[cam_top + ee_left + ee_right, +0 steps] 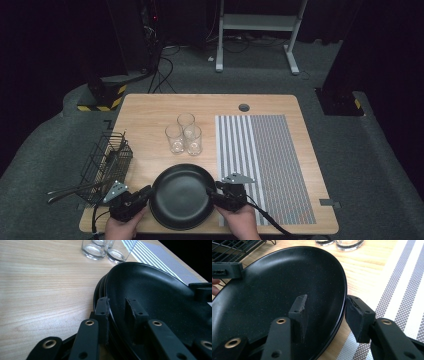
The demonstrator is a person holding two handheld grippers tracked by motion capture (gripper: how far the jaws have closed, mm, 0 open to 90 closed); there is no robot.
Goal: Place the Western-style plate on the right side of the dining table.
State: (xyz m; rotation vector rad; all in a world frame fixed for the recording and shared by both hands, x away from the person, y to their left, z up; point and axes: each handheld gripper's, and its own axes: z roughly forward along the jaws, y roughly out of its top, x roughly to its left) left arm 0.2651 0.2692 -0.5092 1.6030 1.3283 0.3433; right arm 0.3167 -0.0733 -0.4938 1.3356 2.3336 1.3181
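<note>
Black plates [181,196] sit stacked between left gripper [145,194] and right gripper [214,194].

dim surroundings, evenly lit table [150,107], soft close-up focus.

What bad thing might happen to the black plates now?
The black plates look stacked; lifting by the rim with each tool, left and right, might take only the top one or let one slip. The right tool's jaws look loose around the rim. The glasses stand close behind and might get bumped.
</note>
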